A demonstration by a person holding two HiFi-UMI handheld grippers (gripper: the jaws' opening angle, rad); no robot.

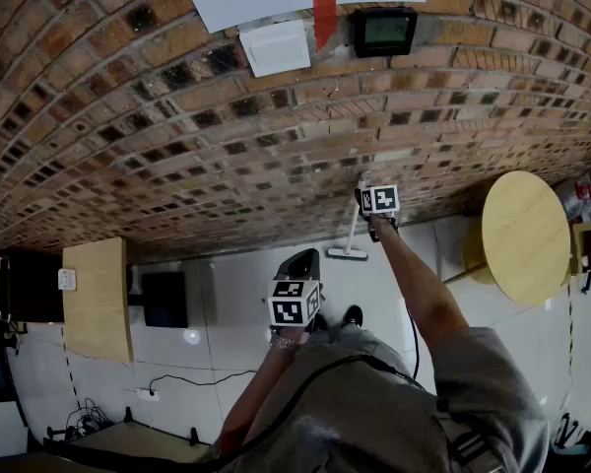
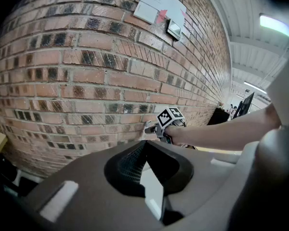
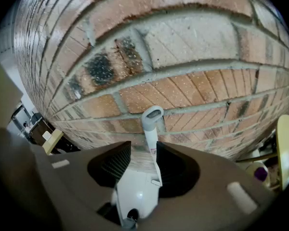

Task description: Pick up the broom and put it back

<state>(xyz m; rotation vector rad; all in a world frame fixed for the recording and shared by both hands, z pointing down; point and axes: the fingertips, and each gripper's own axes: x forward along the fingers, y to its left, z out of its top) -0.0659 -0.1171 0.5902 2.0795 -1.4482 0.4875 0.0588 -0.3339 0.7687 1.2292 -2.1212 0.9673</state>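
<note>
Your right gripper [image 3: 143, 170] has its jaws apart around the handle of the broom [image 3: 151, 131], which leans near-upright on the brick wall [image 3: 192, 42]. I judge the put-back nearly done, so next back straight off without nudging it. Your left gripper [image 2: 147, 170] hangs spread and empty. The head view shows the broom's head on the floor [image 1: 236, 304], and only the right gripper view shows the slack beside the handle.

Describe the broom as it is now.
The broom has a white handle with a grey hanging loop on top and a pale flat head. It stands nearly upright, head on the floor by the brick wall. Its upper handle runs between the fingers of the right gripper, with a gap on one side.
</note>
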